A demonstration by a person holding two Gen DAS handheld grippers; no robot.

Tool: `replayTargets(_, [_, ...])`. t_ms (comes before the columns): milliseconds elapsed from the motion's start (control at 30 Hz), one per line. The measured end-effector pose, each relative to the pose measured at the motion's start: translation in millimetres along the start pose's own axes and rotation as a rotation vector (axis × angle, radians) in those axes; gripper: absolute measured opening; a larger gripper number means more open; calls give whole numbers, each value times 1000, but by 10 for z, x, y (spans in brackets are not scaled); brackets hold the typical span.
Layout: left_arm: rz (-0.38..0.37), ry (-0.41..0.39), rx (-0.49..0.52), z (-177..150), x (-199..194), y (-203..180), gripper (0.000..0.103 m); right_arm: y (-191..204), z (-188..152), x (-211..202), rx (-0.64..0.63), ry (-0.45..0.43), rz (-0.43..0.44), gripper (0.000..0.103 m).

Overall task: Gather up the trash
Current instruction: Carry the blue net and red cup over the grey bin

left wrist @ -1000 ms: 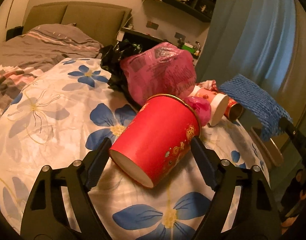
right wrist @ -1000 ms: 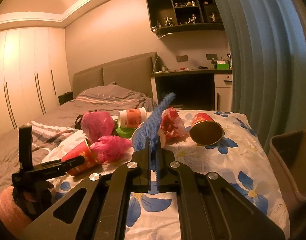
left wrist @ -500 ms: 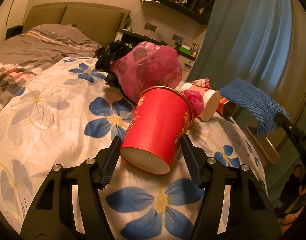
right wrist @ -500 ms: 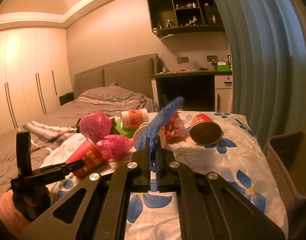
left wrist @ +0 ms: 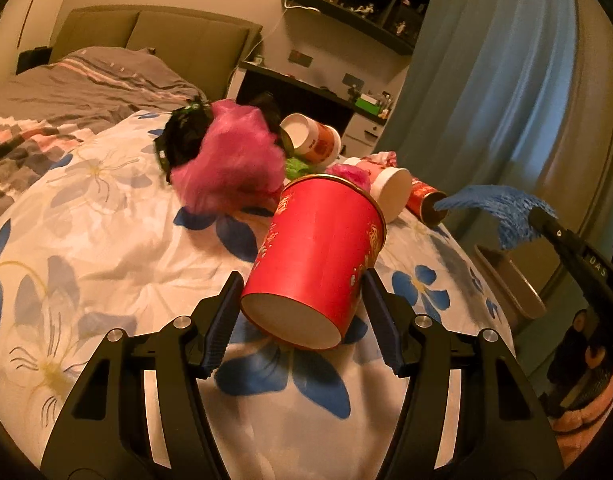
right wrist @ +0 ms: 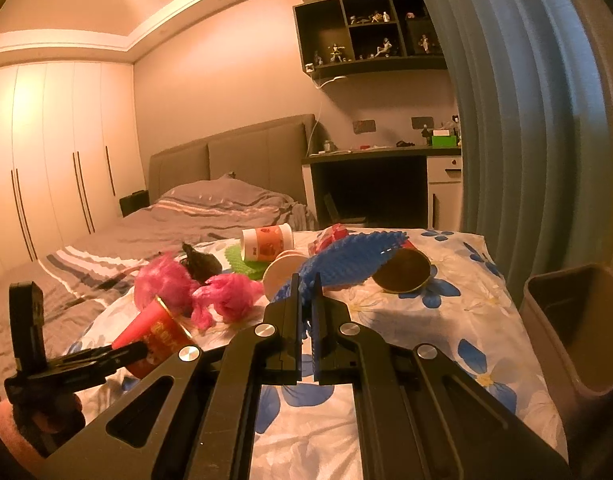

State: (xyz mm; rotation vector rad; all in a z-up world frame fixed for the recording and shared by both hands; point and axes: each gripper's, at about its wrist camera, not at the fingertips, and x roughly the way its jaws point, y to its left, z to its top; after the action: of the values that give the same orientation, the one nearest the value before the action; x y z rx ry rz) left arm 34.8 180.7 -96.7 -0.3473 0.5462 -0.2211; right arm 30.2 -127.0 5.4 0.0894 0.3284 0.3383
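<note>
My left gripper [left wrist: 300, 286] is shut on a big red paper cup [left wrist: 318, 252] and holds it tilted above the floral bedspread [left wrist: 106, 240]; the cup also shows in the right wrist view [right wrist: 156, 330]. My right gripper [right wrist: 305, 286] is shut on a blue foam net [right wrist: 346, 258], which also shows in the left wrist view [left wrist: 502, 208]. Other trash lies on the bed: pink plastic bags [left wrist: 230, 164], a black bag [left wrist: 184, 132], white and orange cups [left wrist: 312, 138], a red can [left wrist: 424, 202] and a green net [right wrist: 242, 262].
A grey-brown trash bin [right wrist: 574, 324] stands on the floor at the bed's right side; it also shows in the left wrist view [left wrist: 510, 284]. A blue curtain [right wrist: 518, 120] hangs behind it. A desk [right wrist: 378, 184] and headboard are at the back.
My left gripper has closed on the red cup and lifted it off the bed, pulling back from the trash pile. The right gripper has turned the blue net flatter.
</note>
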Motion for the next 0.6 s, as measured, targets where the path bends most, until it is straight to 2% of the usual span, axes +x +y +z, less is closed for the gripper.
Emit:
replayTargets(233, [6, 1, -5, -31, -44, 11, 60, -72, -14, -96, 4, -9, -7, 4])
replayTargets(600, [-57, -30, 73, 58, -57, -532, 60, -248, 12, -297, 29, -34, -24, 4])
